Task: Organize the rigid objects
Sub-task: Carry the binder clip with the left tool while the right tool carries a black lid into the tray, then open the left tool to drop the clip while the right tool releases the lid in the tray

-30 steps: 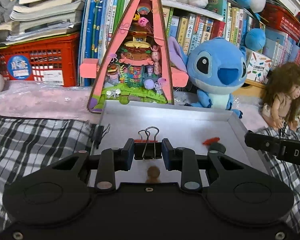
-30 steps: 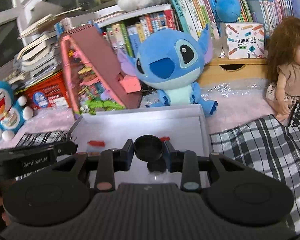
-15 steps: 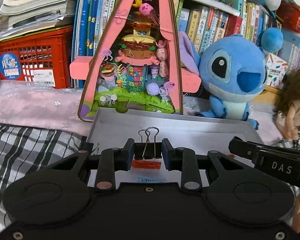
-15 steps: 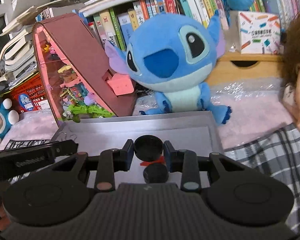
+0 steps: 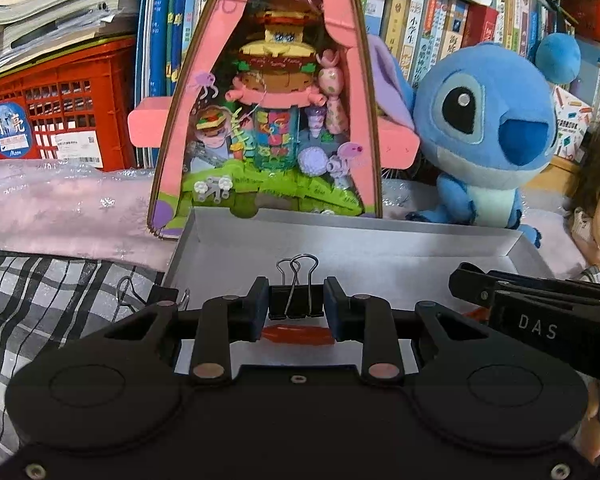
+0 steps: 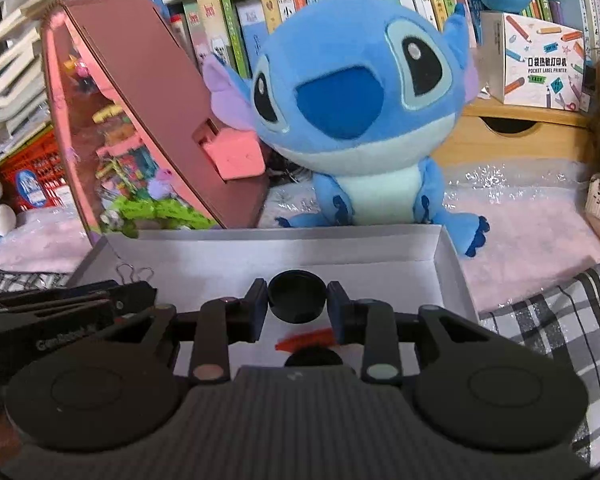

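We see a black binder clip (image 5: 296, 301) upright, its wire handles up, pinched by its sides above the white tray (image 5: 380, 248). A round black cap (image 6: 297, 296) is likewise gripped over the tray. On the tray floor lie a red piece (image 6: 306, 339) and another black cap (image 6: 314, 358).

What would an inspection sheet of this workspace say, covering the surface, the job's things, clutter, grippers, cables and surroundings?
Surface: checked cloth with a pink cover behind it.
Job's things: grey tray; black binder clip; black round cap; a red piece and a second black cap in the tray.
Clutter: a loose binder clip lies by the tray's left edge.
Grippers: left gripper shut on the binder clip; right gripper shut on the cap.
Cables: nothing seen.
Surroundings: blue plush toy, pink toy house, red crate, books, doll.
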A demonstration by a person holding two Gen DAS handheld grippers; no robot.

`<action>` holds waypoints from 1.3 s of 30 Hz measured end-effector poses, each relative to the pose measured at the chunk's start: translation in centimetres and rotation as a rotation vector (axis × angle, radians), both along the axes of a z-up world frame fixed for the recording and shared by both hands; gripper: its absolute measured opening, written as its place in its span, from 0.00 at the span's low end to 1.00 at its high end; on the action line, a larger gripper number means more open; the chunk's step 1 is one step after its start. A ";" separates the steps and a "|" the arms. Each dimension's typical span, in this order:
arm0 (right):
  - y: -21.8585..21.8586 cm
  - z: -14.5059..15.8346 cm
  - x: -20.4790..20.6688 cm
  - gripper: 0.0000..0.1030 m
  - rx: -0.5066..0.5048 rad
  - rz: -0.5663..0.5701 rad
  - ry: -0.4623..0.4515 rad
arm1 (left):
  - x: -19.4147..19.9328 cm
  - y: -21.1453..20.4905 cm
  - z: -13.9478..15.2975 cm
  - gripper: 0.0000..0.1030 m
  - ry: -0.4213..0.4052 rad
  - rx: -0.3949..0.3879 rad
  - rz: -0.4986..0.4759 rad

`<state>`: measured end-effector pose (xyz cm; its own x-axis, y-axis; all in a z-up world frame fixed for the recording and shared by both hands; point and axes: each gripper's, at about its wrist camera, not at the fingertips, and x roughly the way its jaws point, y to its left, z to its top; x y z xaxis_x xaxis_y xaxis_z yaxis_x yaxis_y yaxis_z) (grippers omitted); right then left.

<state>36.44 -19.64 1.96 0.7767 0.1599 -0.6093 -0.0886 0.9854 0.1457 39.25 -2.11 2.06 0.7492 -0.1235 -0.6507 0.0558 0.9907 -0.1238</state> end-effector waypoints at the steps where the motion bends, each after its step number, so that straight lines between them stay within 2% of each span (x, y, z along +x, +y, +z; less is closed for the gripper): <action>1: 0.0 -0.2 0.1 0.37 -0.004 -0.003 0.003 | 0.1 0.0 -0.1 0.27 0.003 -0.002 0.002; 18: -0.1 -1.1 1.1 0.37 0.003 -0.039 0.055 | 0.4 -0.6 -0.4 0.27 0.009 0.013 -0.008; 20: -0.1 -1.1 1.1 0.40 0.001 -0.039 0.060 | 0.4 -0.5 -0.4 0.27 0.006 0.009 -0.003; 25: 0.0 -1.1 1.4 0.40 0.004 -0.050 0.065 | 0.5 -0.7 -0.4 0.28 0.008 0.019 -0.010; 28: 0.0 -1.1 1.4 0.41 0.001 -0.049 0.066 | 0.5 -0.8 -0.4 0.31 0.006 0.021 -0.014; 30: 0.1 -1.1 1.4 0.41 0.001 -0.049 0.065 | 0.4 -0.9 -0.4 0.37 0.002 0.026 -0.018; 32: 0.1 -1.1 1.4 0.45 0.003 -0.052 0.065 | 0.3 -1.1 -0.3 0.42 -0.006 0.033 -0.020; 33: 0.0 -1.1 1.3 0.53 0.004 -0.055 0.064 | 0.3 -1.1 -0.2 0.43 -0.008 0.036 -0.019; 36: -0.2 -1.0 1.1 0.62 0.019 -0.066 0.053 | 0.3 -1.0 -0.2 0.47 -0.008 0.035 -0.016; 39: -0.5 -0.7 0.8 0.66 0.027 -0.074 0.048 | 0.1 -0.8 0.0 0.51 -0.007 0.035 -0.007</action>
<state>37.28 -20.17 1.22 0.7571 0.1204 -0.6421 -0.0083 0.9846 0.1748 39.38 -2.91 2.04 0.7530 -0.1062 -0.6494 0.0634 0.9940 -0.0890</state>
